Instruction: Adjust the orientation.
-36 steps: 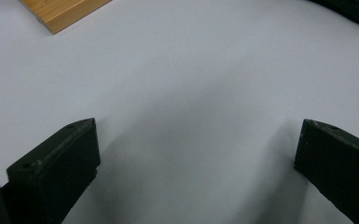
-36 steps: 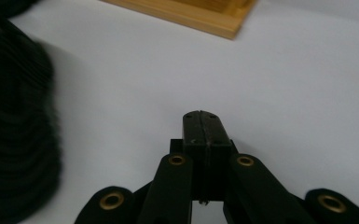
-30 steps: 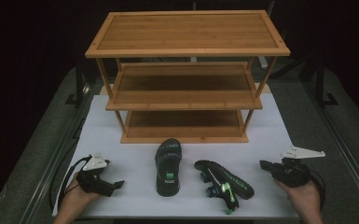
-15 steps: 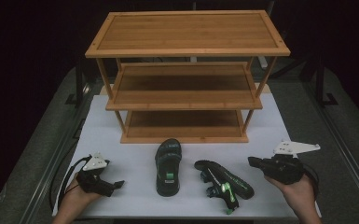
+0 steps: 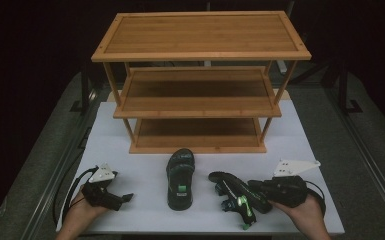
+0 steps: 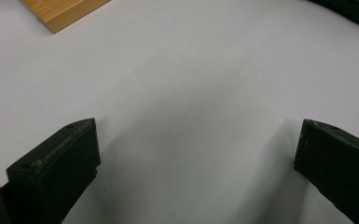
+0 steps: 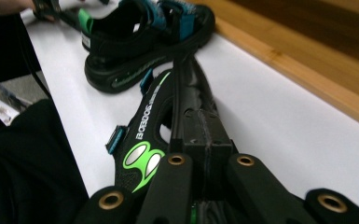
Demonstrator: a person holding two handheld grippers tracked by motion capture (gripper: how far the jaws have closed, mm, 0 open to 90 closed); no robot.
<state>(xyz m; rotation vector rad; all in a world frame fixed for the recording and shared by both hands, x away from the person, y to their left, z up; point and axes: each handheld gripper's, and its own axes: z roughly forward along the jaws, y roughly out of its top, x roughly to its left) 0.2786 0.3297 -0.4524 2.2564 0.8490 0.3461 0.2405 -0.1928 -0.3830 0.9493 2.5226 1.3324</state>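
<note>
My right tool lies low, jaws closed on the tipped sandal at the desk's front; my left tool rests spread wide, holding nothing.

left tongs gaping (low over table) | right tongs clamped together

From my feed I see a white bench with a three-tier bamboo shelf rack standing at its far half, all three shelves bare. Grey floor flanks the bench on both sides, with a metal rail running along the left edge. Dark stand legs rise at the right. Beyond the rack the room falls into blackness; light falls mostly on the bench.
</note>
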